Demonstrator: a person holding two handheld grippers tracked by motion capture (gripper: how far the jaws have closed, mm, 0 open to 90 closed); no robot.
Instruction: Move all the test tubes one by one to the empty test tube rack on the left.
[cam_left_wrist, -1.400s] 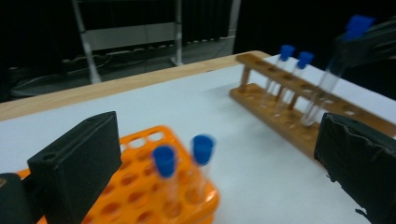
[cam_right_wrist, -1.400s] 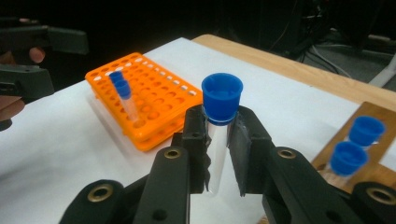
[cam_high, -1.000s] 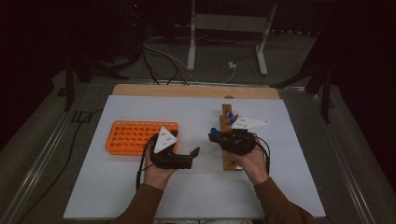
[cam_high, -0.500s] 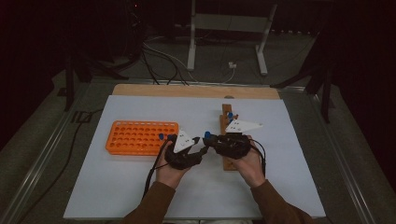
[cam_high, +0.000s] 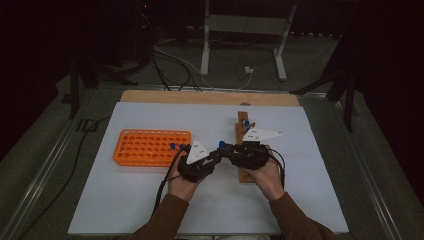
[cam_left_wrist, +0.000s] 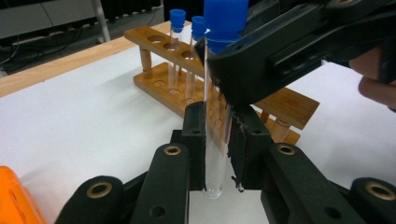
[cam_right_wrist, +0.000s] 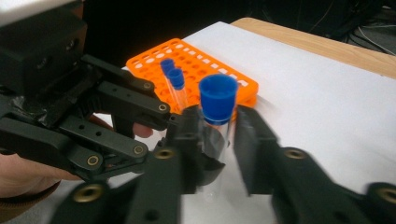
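Hands: my two hands (cam_high: 186, 181) meet at the middle of the white tabletop (cam_high: 300, 200), forearms coming in from the near edge, knuckles turned toward each other.
Left gripper (cam_left_wrist: 215, 154): it lies low and points toward the wooden rack (cam_left_wrist: 187, 88); its fingers have just been closing and now pinch the lower glass of the test tube (cam_left_wrist: 215, 140).
Right gripper (cam_right_wrist: 219, 140): it points toward the left gripper; its fingers have just been opening, and they stand a little apart on either side of the tube just under the blue cap (cam_right_wrist: 217, 98). In the right gripper view the right-hand finger shows a gap to the glass.
Test tube: clear glass, blue cap, held between both grippers just left of the wooden rack. Its long axis is upright, cap up, rounded bottom down.
Wooden rack: two more blue-capped tubes (cam_left_wrist: 177, 28) stand in it.
Orange rack (cam_high: 150, 147): left of my hands, with two capped tubes (cam_right_wrist: 172, 74) at its near corner.
Writing: small dark marks on the grey plates (cam_high: 260, 134), too small to read.
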